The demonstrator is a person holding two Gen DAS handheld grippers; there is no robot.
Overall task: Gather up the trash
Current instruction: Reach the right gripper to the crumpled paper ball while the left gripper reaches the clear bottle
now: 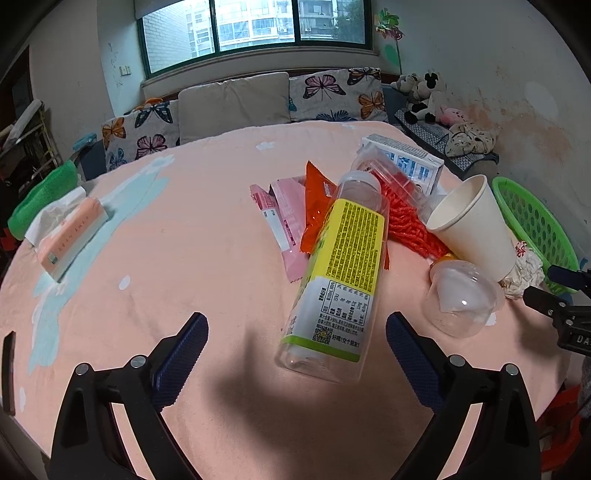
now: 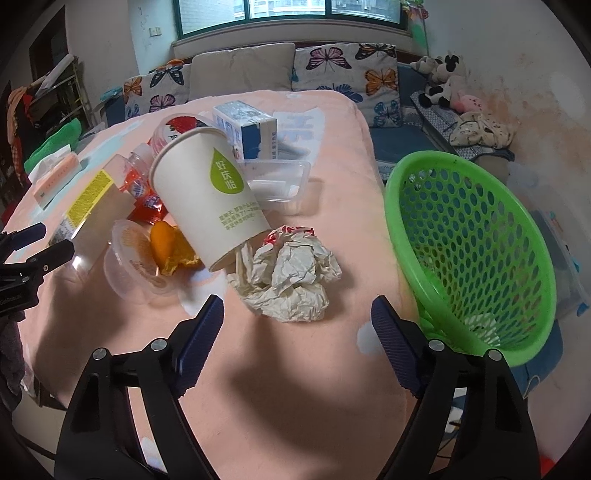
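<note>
The green basket (image 2: 469, 236) stands at the right edge of the pink-covered table (image 1: 184, 240), and the trash lies loose to its left. This looks like the approach step. The left gripper (image 1: 297, 345) hangs released before the clear bottle (image 1: 340, 269); the right gripper (image 2: 297, 321) gapes, empty, before the crumpled paper (image 2: 291, 277). Next, each must straddle its piece and clench.

Soft daylight enters through the window (image 1: 255, 26) far ahead of both grippers, leaving the room evenly bright. Each gripper casts a broad, diffuse shadow on the pink blanket (image 1: 192, 229) just below its fingers. Fisheye distortion bends the edges, with black corners. A small glare glints on the clear plastic cup (image 2: 129, 258). Focus is sharp throughout.
</note>
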